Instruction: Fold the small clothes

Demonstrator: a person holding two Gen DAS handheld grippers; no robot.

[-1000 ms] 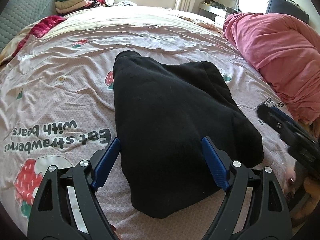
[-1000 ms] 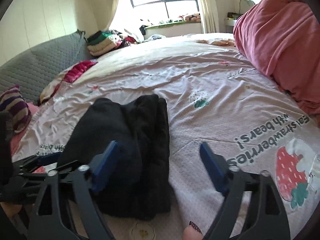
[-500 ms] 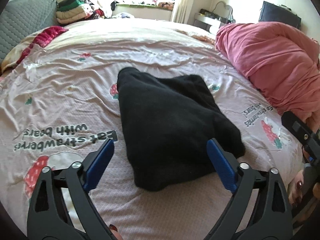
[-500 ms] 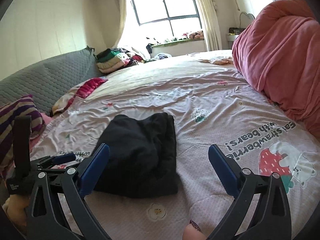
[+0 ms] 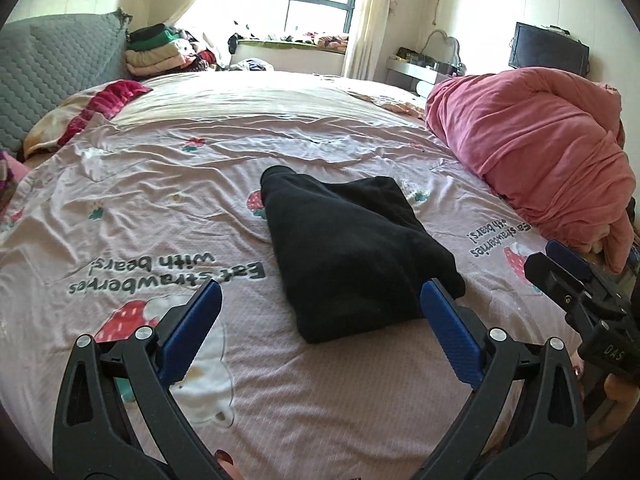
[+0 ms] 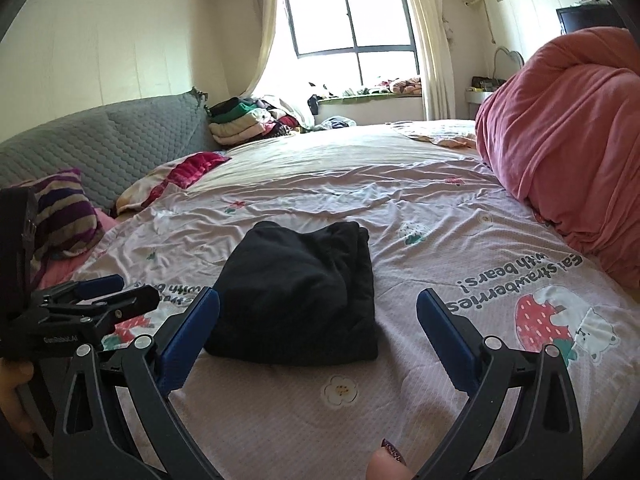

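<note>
Folded black garment [image 5: 352, 256] lies on the bed, both grippers clear of it.

The garment sits as a compact folded bundle on the pale pink sheet [image 5: 168, 184], printed with strawberries and the words "Eat strawberries with bears". The left gripper [image 5: 320, 312] is held above the sheet with its blue-padded fingers spread wide apart, nothing between them; the garment's near edge lies just beyond the tips. The right gripper [image 6: 318, 316] is likewise spread wide and holds nothing, the bundle lying ahead of it, toward its left finger. A heaped pink duvet [image 5: 532, 152] occupies the right side of the bed, well apart from the garment. A stack of folded clothes [image 6: 240, 122] sits at the far end beside the grey quilted headboard [image 6: 100, 148].
</note>
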